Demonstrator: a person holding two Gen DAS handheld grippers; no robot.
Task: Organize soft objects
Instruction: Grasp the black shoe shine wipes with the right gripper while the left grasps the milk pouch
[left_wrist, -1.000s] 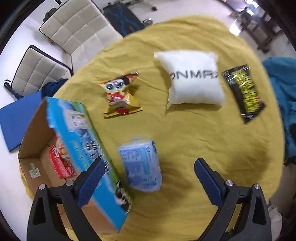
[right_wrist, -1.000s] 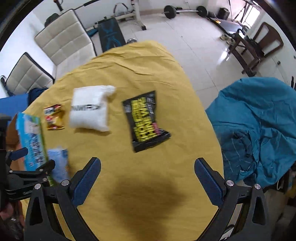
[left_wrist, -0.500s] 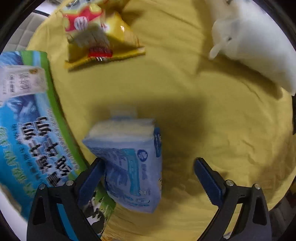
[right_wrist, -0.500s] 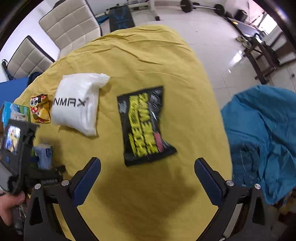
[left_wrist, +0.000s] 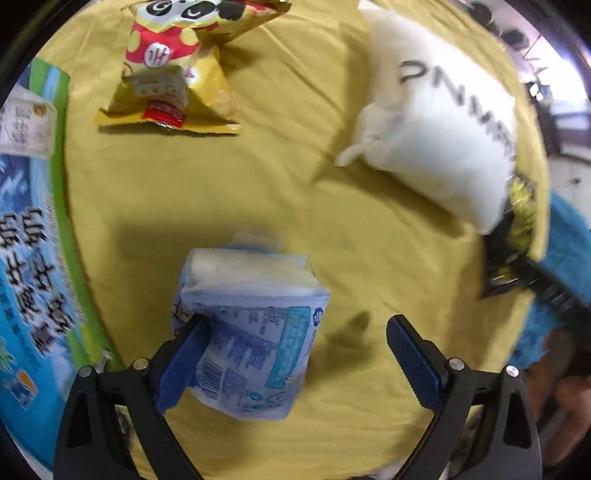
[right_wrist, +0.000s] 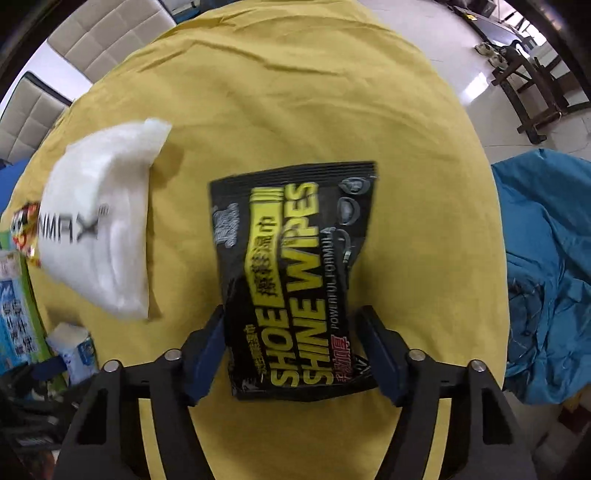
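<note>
Left gripper (left_wrist: 295, 343): jaws wide apart, left pad touching the blue tissue pack (left_wrist: 251, 332) on the yellow-draped bench (left_wrist: 229, 192), right pad clear. Right gripper (right_wrist: 293, 347): jaws part-open, straddling the black wipes packet (right_wrist: 295, 280) (grip cannot be told). Beyond lie the white pillow (right_wrist: 99, 221), the snack bag (left_wrist: 173, 66) and the carton (left_wrist: 29, 258).

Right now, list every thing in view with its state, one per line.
Left gripper: open, tissue pack between fingers.
Right gripper: closing around the wipes; contact unclear.
Tissue pack: lying on cloth, sealed.
Wipes: flat on cloth.
Pillow: lying on cloth.
Snack bag: sealed, lying crumpled.
Box: on its side.
</note>
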